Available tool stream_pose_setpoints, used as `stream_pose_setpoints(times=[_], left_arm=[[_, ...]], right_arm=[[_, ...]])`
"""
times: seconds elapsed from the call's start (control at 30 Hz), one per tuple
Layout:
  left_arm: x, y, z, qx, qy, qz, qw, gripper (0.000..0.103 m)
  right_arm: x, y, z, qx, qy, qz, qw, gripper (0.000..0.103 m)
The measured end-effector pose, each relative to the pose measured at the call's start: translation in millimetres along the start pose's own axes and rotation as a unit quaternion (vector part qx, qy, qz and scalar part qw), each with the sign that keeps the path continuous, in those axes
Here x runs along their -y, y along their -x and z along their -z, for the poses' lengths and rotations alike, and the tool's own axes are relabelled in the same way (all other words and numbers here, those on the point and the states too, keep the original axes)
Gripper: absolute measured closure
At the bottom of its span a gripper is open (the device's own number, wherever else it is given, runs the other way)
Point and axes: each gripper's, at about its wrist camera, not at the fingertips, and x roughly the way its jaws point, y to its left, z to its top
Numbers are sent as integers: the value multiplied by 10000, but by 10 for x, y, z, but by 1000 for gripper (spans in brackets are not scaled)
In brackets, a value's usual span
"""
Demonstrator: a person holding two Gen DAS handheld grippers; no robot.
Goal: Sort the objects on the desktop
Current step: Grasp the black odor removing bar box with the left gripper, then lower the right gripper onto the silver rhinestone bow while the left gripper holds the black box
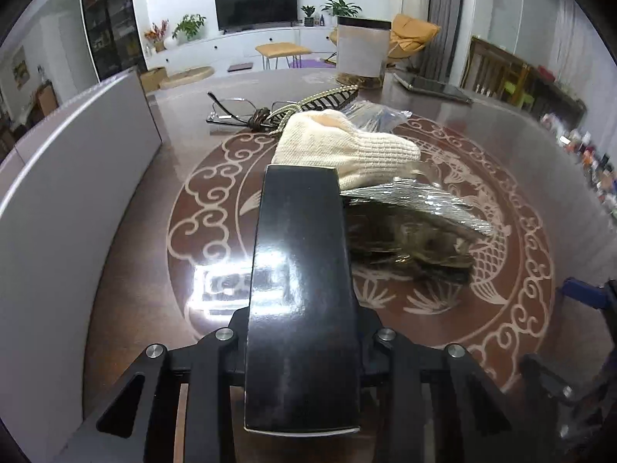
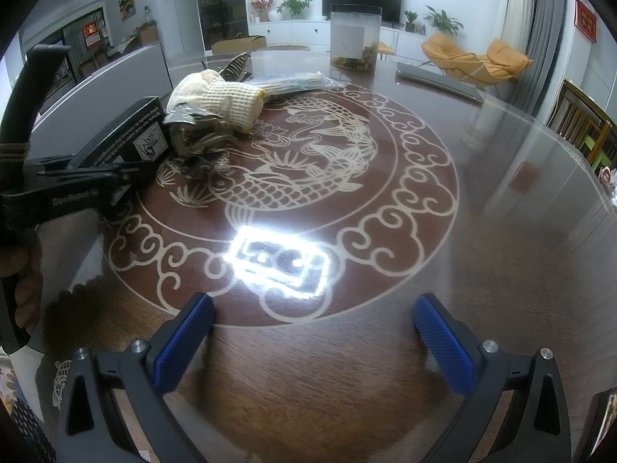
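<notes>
Black box (image 1: 302, 301) in left gripper (image 2: 127, 175); eyeglasses (image 1: 231, 110) only leftward

A home living room: a flat television (image 1: 256, 6) stands on a long white cabinet (image 1: 246, 44) among potted plants (image 2: 296, 4), with orange lounge chairs (image 2: 455, 56) (cushioned), and a glass-topped dining table (image 2: 501, 231) bearing a carp motif.

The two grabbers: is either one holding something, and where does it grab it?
The left gripper holds the black box across its sides at its near end. The right gripper is open and holds nothing.
</notes>
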Motion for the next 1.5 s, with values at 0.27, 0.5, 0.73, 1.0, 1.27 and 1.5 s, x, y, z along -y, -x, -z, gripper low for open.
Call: stream_pose_setpoints(times=[0.27,0.5,0.73,1.0,1.27,1.5], left_arm=[[-179,293,389,110,79,-84,9999,69],[-249,536,758,228,-14,-117,9997,69],[-264,524,753,226,-8,-95,9997,69],[-260,525,751,227,-11,-99,9997,68],[-260,522,748,226,-11,-98,9997,68],[-261,520,748,226,-12,-100,9997,68]], right_arm=[[-1,-1,-1,0,1,-1,10000,0],[-9,-7,-12,2,2,-38,10000,0],[-586,-322,-470,-61,713,-595,9957,0],[-827,-666,-1059,-36,796,-846,9932,37],[-463,-353,-666,260,431,-827,9953,47],[35,150,12,353,-554,-245,9975,44]])
